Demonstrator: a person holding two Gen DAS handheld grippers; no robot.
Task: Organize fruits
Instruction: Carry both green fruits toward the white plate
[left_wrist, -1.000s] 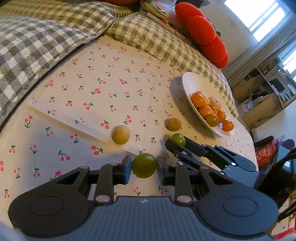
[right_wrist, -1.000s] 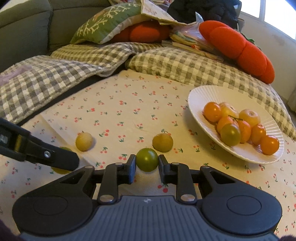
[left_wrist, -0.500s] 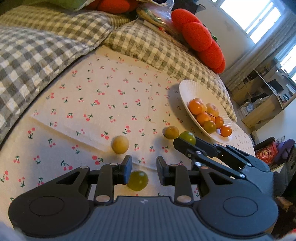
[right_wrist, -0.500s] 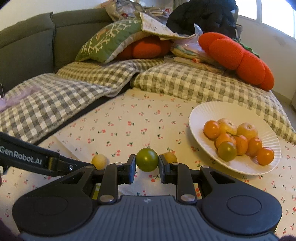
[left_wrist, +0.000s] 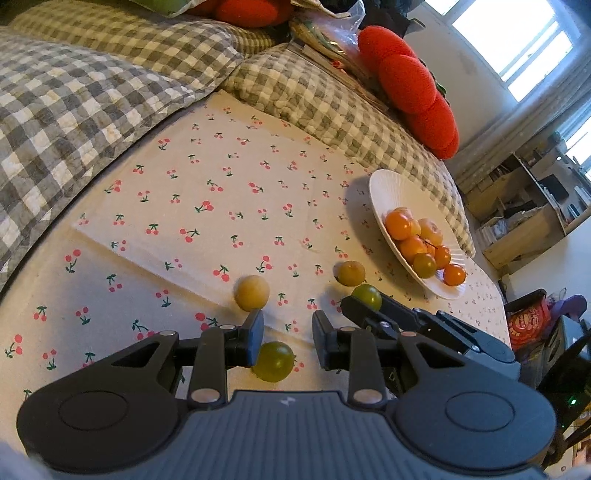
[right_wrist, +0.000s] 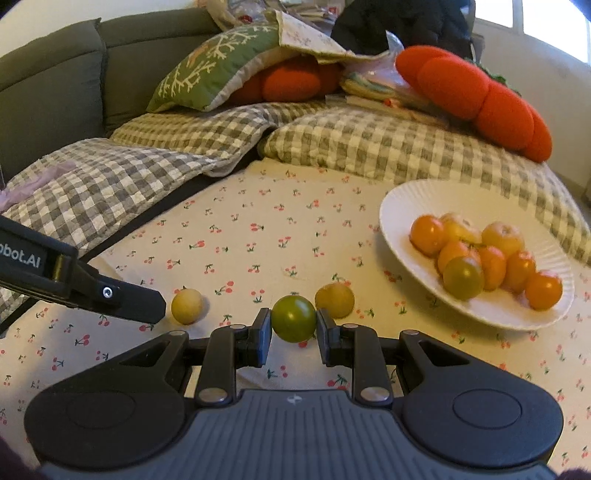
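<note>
Cherry-print cloth (right_wrist: 258, 229) over bed — on it: white plate (right_wrist: 417, 199), two yellow fruits (right_wrist: 187, 306) (right_wrist: 334, 300), one green fruit (left_wrist: 274, 361), checked pillows (right_wrist: 369, 147).

Green fruit (right_wrist: 294, 323) pinched in right claw (right_wrist: 291, 332), beside white plate (right_wrist: 406, 206).

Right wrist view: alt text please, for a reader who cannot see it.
The right gripper holds a green fruit in its jaws above a cherry-print cloth. Two yellow fruits lie loose, and a white plate of orange fruit sits to the right.
</note>
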